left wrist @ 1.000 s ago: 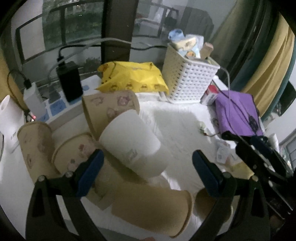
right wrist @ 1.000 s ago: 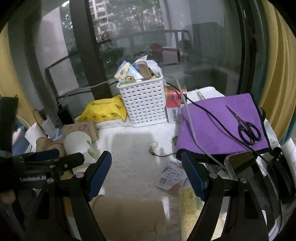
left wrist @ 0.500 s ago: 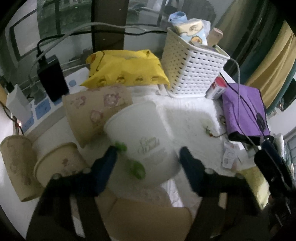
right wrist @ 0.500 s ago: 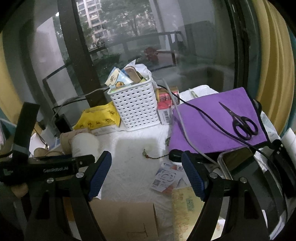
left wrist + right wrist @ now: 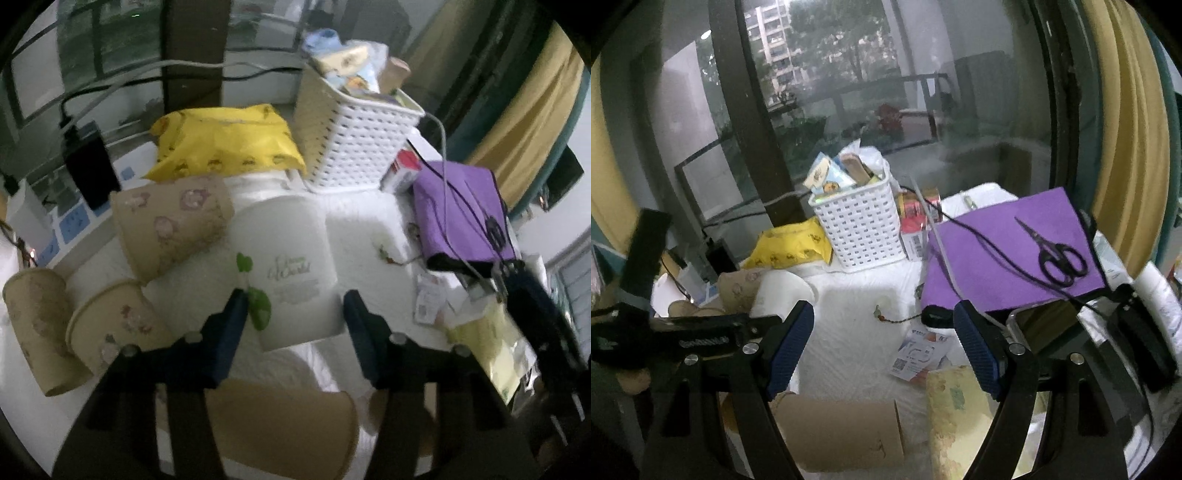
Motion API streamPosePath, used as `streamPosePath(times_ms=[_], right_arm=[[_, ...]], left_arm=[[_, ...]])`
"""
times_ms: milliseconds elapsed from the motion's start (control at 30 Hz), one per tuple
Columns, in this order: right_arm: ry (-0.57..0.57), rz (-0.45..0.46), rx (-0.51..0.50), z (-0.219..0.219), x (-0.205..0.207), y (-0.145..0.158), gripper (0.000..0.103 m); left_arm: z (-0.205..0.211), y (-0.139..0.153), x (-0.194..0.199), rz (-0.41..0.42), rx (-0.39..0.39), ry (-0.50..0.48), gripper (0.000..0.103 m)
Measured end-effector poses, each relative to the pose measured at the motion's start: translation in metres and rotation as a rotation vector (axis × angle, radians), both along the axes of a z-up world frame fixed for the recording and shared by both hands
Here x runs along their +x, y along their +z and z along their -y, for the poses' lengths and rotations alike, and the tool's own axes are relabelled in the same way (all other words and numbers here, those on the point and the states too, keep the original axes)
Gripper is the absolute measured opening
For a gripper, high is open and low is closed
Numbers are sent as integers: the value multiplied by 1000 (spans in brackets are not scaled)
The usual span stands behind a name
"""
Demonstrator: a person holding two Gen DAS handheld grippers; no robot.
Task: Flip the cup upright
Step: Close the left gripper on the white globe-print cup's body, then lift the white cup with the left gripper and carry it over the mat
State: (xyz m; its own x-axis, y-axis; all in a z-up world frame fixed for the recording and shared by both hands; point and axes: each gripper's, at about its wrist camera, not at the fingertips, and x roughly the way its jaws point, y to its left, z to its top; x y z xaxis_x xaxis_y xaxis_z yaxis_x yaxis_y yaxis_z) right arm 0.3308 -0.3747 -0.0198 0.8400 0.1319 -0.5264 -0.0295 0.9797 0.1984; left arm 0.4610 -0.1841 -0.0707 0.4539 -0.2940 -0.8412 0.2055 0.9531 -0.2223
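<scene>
Left gripper (image 5: 291, 314): mine, jaws spread, one blue pad on each side of the white cup; blur hides whether the pads touch its wall, so I record no pinch.
White cup (image 5: 284, 266): lying on its side on the bench, closed base pointing away from me, open rim nearest my left gripper; green leaf print and green lettering face up.
White cup, right wrist view (image 5: 783, 291): seen at left, just ahead of my left gripper's black body.
Brown cups: one patterned cup (image 5: 170, 225) lies tilted, touching the white cup's left side; two more (image 5: 114, 328) (image 5: 33, 325) lie further left (also on their sides); a plain brown cup (image 5: 280, 424) lies across the near edge below my pads.
Right gripper (image 5: 884, 347): mine, jaws spread, nothing between them, over bare white bench (image 5: 849, 325).
Behind the cups: yellow packet (image 5: 225, 144), white basket (image 5: 354, 144) filled with packets.
Right side: purple cloth (image 5: 1004, 266) with black scissors (image 5: 1060, 258) lying on it and a black cable crossing it.
Near right gripper: printed card (image 5: 916, 354) flat on the bench.
</scene>
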Motion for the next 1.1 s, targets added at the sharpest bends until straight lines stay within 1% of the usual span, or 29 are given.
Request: streamPosePath(times_ms=[67, 133, 233, 367, 633, 800, 967, 1100], right_arm=[[-4, 13, 5, 1, -6, 5, 81], [-4, 15, 5, 1, -9, 7, 81], [-4, 5, 8, 3, -8, 6, 81], [-7, -5, 10, 6, -6, 4, 81], [-17, -7, 8, 10, -10, 4, 81], [-15, 7, -6, 5, -19, 13, 81], [-13, 28, -23, -4, -35, 27, 81], [-2, 42, -32, -13, -51, 37, 81]], left_arm=[[4, -6, 4, -36, 7, -24, 55], [4, -9, 7, -43, -1, -19, 56], [10, -9, 11, -43, 26, -30, 58], [15, -19, 21, -87, 20, -47, 59], [15, -18, 23, -66, 25, -64, 58], [11, -1, 8, -30, -6, -73, 58], [5, 29, -23, 34, -41, -100, 58], [-4, 53, -56, 96, -67, -124, 58]])
